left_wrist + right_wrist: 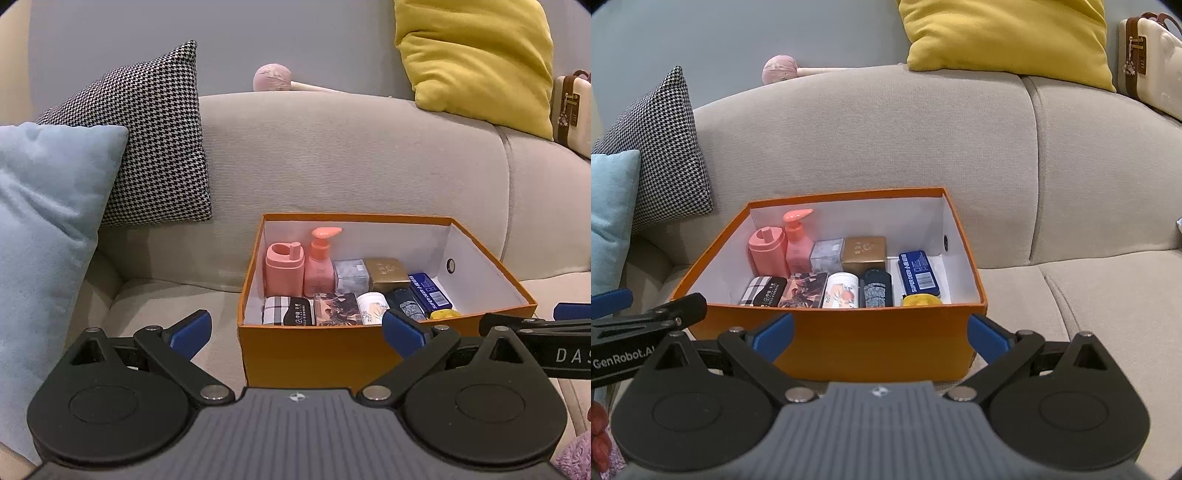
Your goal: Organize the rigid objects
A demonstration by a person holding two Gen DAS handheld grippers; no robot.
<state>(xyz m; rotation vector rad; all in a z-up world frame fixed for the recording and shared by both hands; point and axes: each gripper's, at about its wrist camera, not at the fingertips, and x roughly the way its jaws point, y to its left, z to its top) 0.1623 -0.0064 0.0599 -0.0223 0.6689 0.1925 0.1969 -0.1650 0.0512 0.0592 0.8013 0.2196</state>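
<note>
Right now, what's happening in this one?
A person holds two grippers in front of an orange box on a grey sofa. The left hand-held gripper and right hand-held gripper are both open and empty. The box already holds neat rows: a pink pump bottle, a gold box, a blue tin and others. Nothing is being handled.

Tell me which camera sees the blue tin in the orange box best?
The right wrist view. There the blue tin lies fully in sight inside the orange box, its white lettering readable. In the left wrist view the tin looks smaller, and that gripper's blue fingertip covers part of its near end.
</note>
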